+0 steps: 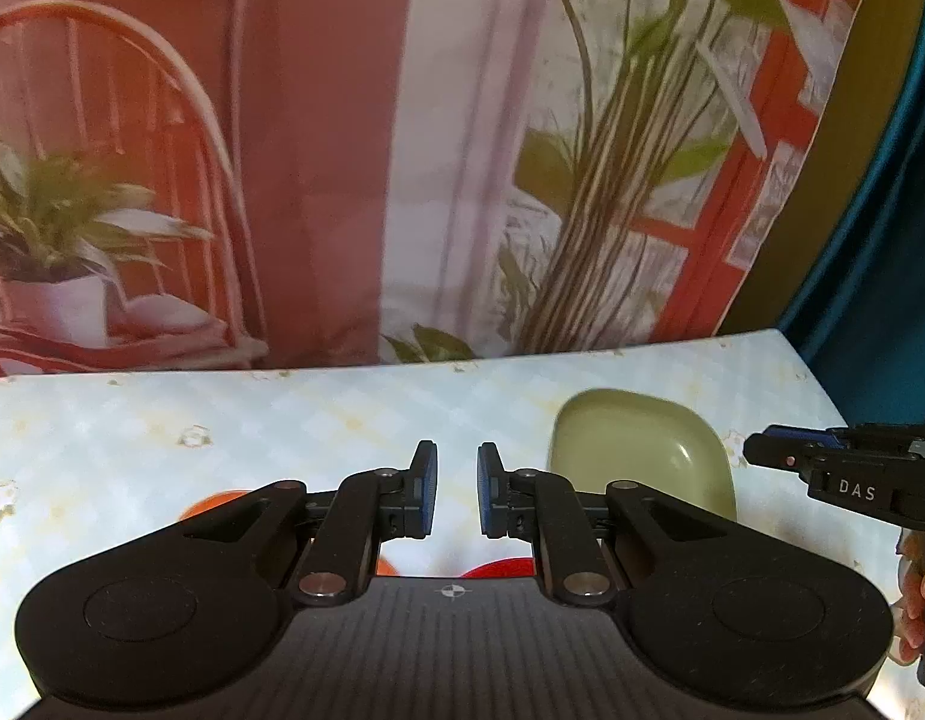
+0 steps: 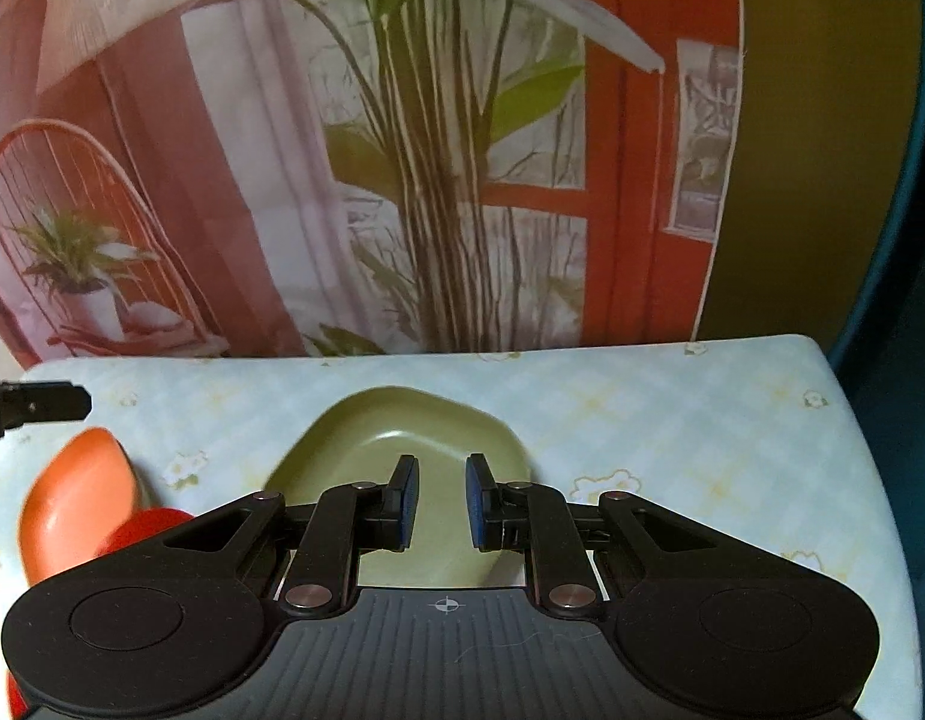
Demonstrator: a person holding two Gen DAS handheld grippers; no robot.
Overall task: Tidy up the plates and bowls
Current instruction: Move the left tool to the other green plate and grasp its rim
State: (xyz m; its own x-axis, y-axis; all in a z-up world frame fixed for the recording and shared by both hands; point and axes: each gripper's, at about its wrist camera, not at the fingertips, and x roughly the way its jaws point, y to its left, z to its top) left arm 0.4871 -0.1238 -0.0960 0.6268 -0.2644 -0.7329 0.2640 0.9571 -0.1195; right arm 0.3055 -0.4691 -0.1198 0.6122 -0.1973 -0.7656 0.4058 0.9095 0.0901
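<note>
Olive-green squarish plastic plate (image 2: 402,420) is lying flat on the pale checked tablecloth (image 2: 672,420), and we are hovering our right gripper (image 2: 441,501) over its near edge, jaws spread and empty. Our left gripper (image 1: 456,495) is hanging spread too, above an orange plastic dish (image 2: 72,501) and something red (image 2: 141,528).

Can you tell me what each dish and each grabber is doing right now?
Green dish: right side up, empty, flat on the table.
Orange dish: tilted up on its edge, beside a red dish.
Red dish: mostly hidden, cannot tell how it sits.
Left gripper: jaws open, holding nothing.
Right gripper: jaws open, holding nothing, over the green dish.
</note>
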